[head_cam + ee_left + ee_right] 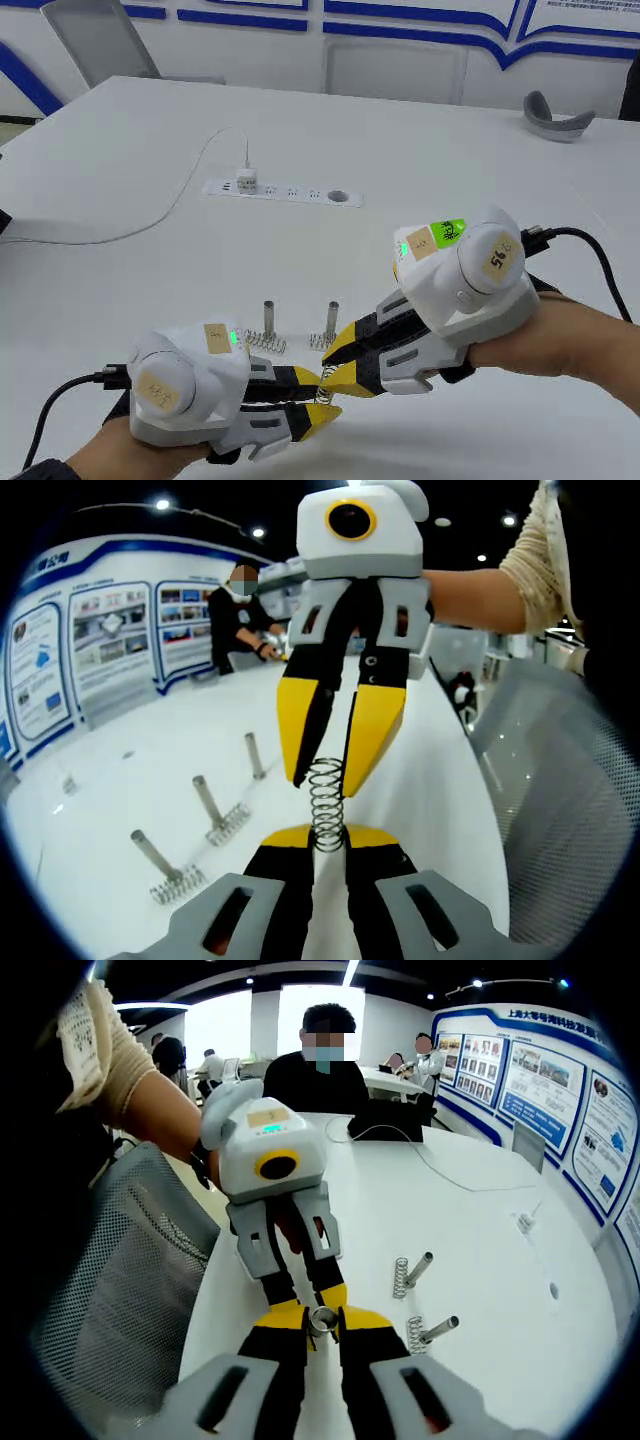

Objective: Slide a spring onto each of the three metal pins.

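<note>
On the white table (150, 160) stood three metal pins (207, 802), with loose springs (228, 822) lying at two of their bases. Above the table, the left gripper (327, 842) was clamped on one end of a spring (326, 800). The right gripper (322, 1322) seemingly pinched the other end.

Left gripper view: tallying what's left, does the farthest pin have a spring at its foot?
No, the farthest pin rises from bare white table, with no spring at its foot.

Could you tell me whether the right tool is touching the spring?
Touching: in the right gripper view, the right tool pinches the spring between its tips.
</note>
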### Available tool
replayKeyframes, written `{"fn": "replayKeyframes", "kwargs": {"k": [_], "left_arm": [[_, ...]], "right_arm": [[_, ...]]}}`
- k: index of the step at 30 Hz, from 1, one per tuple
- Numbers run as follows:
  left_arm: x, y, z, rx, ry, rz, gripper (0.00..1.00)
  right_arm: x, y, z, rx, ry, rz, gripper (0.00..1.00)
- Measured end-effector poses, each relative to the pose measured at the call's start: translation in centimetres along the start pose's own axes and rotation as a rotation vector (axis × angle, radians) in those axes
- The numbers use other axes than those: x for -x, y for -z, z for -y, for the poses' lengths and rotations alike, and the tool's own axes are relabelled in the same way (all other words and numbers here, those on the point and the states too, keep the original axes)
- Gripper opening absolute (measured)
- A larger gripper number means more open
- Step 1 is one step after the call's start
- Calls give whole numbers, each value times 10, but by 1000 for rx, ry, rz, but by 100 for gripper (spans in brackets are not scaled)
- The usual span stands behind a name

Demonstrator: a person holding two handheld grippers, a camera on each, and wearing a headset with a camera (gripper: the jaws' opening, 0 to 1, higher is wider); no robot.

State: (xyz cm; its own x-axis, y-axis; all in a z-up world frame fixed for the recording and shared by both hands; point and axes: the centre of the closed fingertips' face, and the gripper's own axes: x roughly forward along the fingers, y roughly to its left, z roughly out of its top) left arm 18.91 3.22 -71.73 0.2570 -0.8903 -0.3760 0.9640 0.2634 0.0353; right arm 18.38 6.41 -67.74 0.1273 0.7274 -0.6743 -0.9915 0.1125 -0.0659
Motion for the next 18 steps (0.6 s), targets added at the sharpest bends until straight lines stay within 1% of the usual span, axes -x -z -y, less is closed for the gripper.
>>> {"fn": "replayKeyframes", "kwargs": {"k": [2, 6, 12, 18], "left_arm": [[0, 0, 0, 6, -3, 3, 11], [0, 1, -1, 9, -5, 6, 11], [0, -1, -1, 9, -6, 13, 11], [-1, -2, 0, 10, -7, 15, 11]], "right_arm": [[0, 1, 0, -3, 1, -1, 15], [0, 2, 1, -11, 3, -4, 15], [-1, 5, 0, -20, 0, -6, 14], [-2, 3, -1, -25, 1, 2, 12]]}}
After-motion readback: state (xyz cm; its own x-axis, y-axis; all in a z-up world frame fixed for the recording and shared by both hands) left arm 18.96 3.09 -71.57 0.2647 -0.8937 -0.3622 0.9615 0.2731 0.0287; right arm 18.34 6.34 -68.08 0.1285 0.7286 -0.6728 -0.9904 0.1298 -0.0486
